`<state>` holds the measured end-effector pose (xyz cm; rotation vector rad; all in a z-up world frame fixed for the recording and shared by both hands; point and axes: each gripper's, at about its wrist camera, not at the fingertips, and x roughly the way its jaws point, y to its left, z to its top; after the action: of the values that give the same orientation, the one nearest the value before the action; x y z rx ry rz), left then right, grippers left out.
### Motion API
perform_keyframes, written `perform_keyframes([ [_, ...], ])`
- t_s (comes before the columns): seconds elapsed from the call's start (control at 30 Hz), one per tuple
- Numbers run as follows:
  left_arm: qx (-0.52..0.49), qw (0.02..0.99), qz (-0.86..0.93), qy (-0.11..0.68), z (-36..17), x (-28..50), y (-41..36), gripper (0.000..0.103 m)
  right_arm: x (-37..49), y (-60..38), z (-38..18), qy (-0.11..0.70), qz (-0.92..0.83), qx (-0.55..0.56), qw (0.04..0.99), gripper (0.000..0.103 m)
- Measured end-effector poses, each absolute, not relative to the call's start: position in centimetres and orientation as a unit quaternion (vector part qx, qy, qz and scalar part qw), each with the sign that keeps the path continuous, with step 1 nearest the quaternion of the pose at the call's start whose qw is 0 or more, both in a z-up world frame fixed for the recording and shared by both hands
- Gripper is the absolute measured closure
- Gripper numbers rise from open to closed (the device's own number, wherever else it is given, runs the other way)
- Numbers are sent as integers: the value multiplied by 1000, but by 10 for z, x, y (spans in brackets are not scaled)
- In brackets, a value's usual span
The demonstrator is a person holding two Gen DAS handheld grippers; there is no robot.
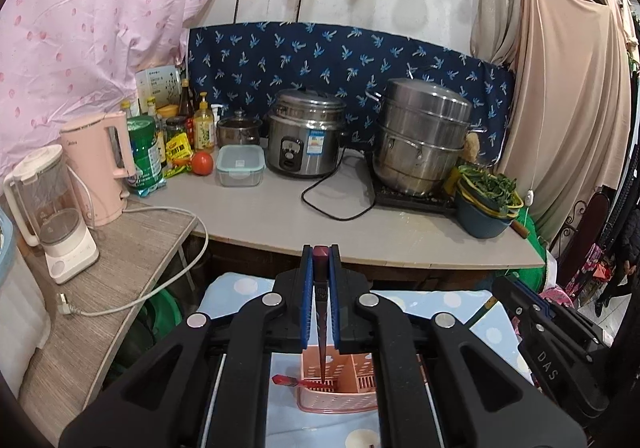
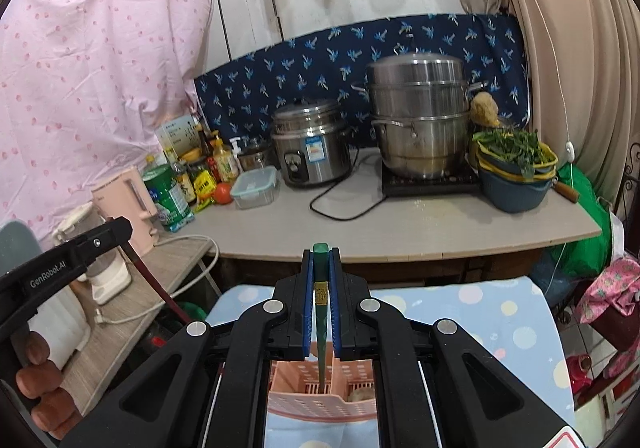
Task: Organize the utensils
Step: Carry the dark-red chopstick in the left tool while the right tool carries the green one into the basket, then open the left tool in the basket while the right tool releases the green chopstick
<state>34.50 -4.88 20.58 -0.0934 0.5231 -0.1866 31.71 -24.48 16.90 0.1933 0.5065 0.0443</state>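
Right now the left tool (image 1: 321, 260) is pinching a dark red, tapering chopstick (image 1: 321, 312) between its blue pads, gripped near the thick square end so the thin tip hangs down. That tip points into the pink slotted plastic utensil basket (image 1: 340, 384) below, which seems the reason for the steep hold: a stick dropped point-first should slide into a compartment rather than lie across the rim. Whether the tip already touches the basket floor I cannot tell. A red-handled utensil (image 1: 286, 380) lies against the basket's left side; what it is I cannot make out.

The right tool (image 2: 321, 260) is likewise pressed together on a dark green chopstick (image 2: 320, 324), held the same way, its tip down inside the same pink basket near the divider between two compartments. Something pale and round sits in the right-hand compartment, too hidden to name.

The basket rests on a light blue cloth with pastel dots (image 2: 500, 312) spread over a low surface. Beyond it stands the grey table (image 1: 280, 215) with a steel rice cooker (image 1: 306, 131), a tall steel steamer pot (image 1: 424, 135) and a blue bowl of greens (image 1: 486, 203), all well apart from the work. My guess is both sticks are about ready to be let go.
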Motion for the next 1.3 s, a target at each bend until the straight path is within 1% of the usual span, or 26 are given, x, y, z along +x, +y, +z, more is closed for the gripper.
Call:
perform_keyframes([
  [0.2,-42,957,-84,274,185,353,-49,96,323,-246,150,270,20,93,958,96],
  [0.43,-50,954,-82,283,172,354,-42,95,322,-248,140,284,18,91,954,94],
  [0.47,-49,954,-79,285,172,353,-41,93,321,-249,139,282,16,89,955,93],
  [0.5,-48,953,-77,288,172,353,-41,83,320,-249,139,281,13,87,956,91],
  [0.53,-48,953,-73,289,172,352,-40,75,318,-250,139,280,11,87,956,89],
  [0.57,-49,954,-69,287,172,351,-39,64,316,-252,139,279,9,89,956,85],
  [0.6,-49,956,-66,283,173,348,-38,61,314,-254,140,277,7,92,956,83],
  [0.63,-47,956,-62,282,174,347,-37,61,312,-256,141,275,7,95,957,80],
  [0.77,-40,958,-54,279,177,338,-34,61,302,-259,146,273,8,95,957,78],
  [0.83,-35,959,-49,278,177,331,-34,57,294,-258,146,275,11,94,957,75],
  [0.87,-32,959,-46,278,177,327,-34,54,291,-258,146,275,12,92,957,74],
  [0.93,-26,959,-42,280,176,321,-35,51,282,-256,145,277,12,87,957,74],
  [1.2,-11,956,-28,292,168,292,-31,51,251,-247,139,289,18,76,954,73],
  [1.3,-5,956,-22,294,166,281,-30,51,238,-243,137,286,16,70,955,65],
])
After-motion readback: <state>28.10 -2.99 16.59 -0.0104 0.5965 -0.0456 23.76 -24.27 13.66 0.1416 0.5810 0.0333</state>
